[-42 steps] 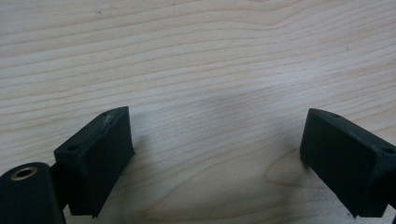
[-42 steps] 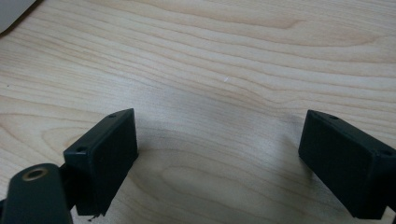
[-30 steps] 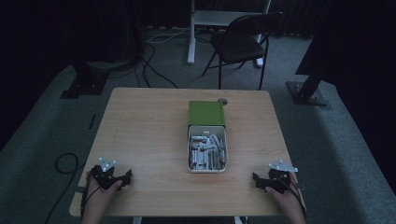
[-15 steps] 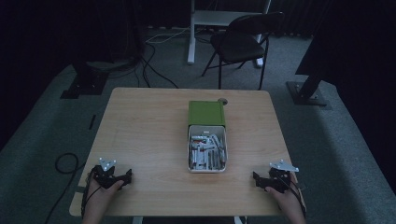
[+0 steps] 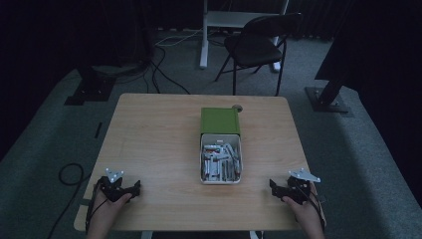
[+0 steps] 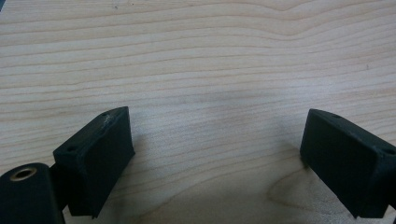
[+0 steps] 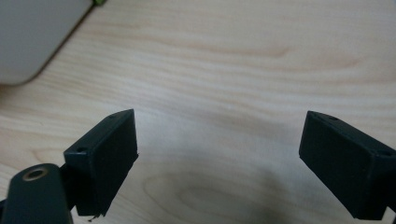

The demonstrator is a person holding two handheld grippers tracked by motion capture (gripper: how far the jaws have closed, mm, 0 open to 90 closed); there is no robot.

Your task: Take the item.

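Note:
A white box (image 5: 220, 179) holding several small white and red items lies at the middle of the wooden table (image 5: 159, 129), with its green lid (image 5: 220, 121) lying at its far end. My left gripper (image 5: 134, 187) rests near the front left edge, open, with bare wood between its jaws (image 6: 215, 135). My right gripper (image 5: 273, 185) rests near the front right edge, also open and empty (image 7: 219, 140). The white box's corner (image 7: 32, 37) shows at the upper left of the right gripper view.
A small round grey object (image 5: 237, 106) sits on the table just beyond the lid. A dark folding chair (image 5: 259, 45) and a white stand (image 5: 204, 35) are on the carpet behind the table. Cables (image 5: 164, 64) run over the floor at the back left.

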